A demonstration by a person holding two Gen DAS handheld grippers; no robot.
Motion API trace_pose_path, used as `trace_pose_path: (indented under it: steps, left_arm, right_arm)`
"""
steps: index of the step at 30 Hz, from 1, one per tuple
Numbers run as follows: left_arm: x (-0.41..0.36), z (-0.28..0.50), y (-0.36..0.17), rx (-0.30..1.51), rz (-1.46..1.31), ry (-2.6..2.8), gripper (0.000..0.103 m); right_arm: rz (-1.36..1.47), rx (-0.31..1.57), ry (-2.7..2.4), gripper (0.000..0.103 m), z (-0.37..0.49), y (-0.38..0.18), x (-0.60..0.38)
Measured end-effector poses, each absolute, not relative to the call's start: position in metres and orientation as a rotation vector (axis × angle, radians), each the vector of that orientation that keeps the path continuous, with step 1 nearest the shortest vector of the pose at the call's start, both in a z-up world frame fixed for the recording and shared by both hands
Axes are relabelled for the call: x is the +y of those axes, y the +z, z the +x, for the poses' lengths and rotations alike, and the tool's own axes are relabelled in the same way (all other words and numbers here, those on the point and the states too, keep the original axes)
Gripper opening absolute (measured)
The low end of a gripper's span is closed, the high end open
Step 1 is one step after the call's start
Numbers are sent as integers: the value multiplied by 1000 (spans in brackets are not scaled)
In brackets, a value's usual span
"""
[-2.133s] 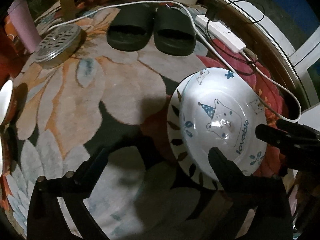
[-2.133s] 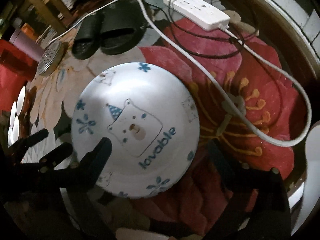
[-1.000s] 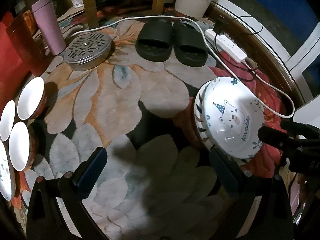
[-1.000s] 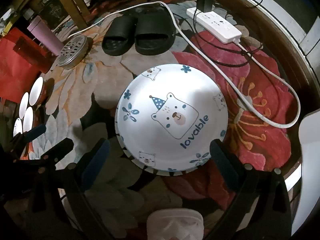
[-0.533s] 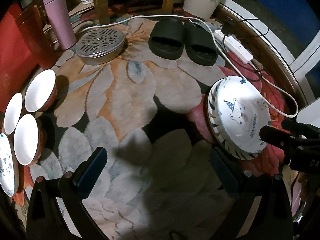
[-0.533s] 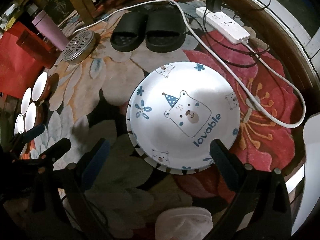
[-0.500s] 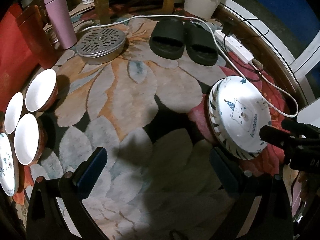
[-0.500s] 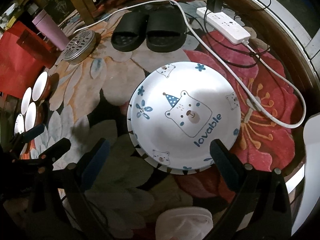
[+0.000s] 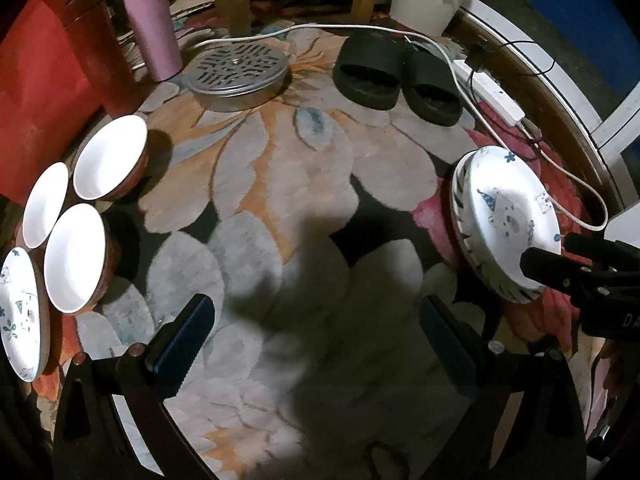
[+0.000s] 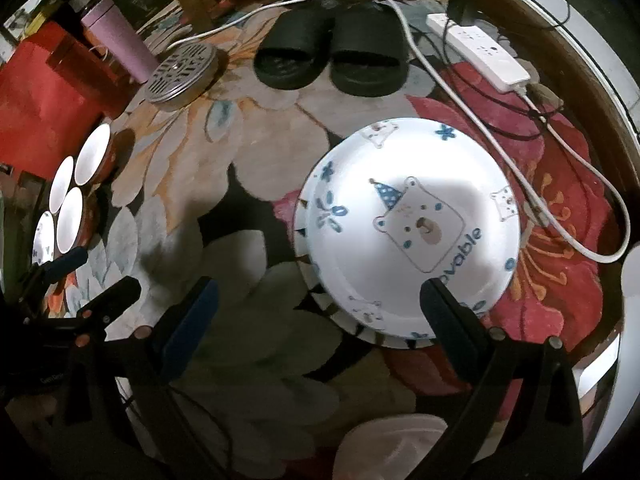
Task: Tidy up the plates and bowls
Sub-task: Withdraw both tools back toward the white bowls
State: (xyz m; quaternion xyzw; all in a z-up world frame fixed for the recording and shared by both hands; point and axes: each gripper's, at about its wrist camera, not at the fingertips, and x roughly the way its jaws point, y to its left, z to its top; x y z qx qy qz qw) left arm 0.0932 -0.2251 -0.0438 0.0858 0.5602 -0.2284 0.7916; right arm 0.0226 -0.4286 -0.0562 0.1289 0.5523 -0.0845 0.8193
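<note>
Over the floral rug (image 9: pixel 304 184), your left gripper (image 9: pixel 316 328) and right gripper (image 10: pixel 320 304) both hang spread and empty, beside the stacked bear plate (image 10: pixel 416 232).

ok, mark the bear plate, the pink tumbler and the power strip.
bear plate (image 10: pixel 416 240): right wrist view, printed centre.
pink tumbler (image 9: pixel 152 24): left wrist view, side wall.
power strip (image 10: pixel 480 50): right wrist view, top face.

A leaf-patterned plate (image 10: pixel 307 276) lies almost wholly hidden beneath the bear plate (image 10: pixel 412 236), only a rim crescent showing. The right tongs' fingertip (image 10: pixel 436 300) covers the first letters of the plate's blue lettering. At the left wrist view's left edge, another bear plate (image 9: pixel 20 316) is cut off.
</note>
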Motion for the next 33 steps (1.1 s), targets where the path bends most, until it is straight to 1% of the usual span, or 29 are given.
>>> trace_pose_path:
  steps: [12,23,33]
  left_arm:
    - [-170,97,-30,1204,167,-456,102]
    - [-87,95,-26,1215,95,-351,102]
    - [-11,92,-23,1209,-17,-235,102]
  right_arm:
    - [227,1189,-113,101,33,-57,-394]
    - [173,1192,-30,101,56,-52,-352]
    - [71,1223,91,102,69,-54,-287]
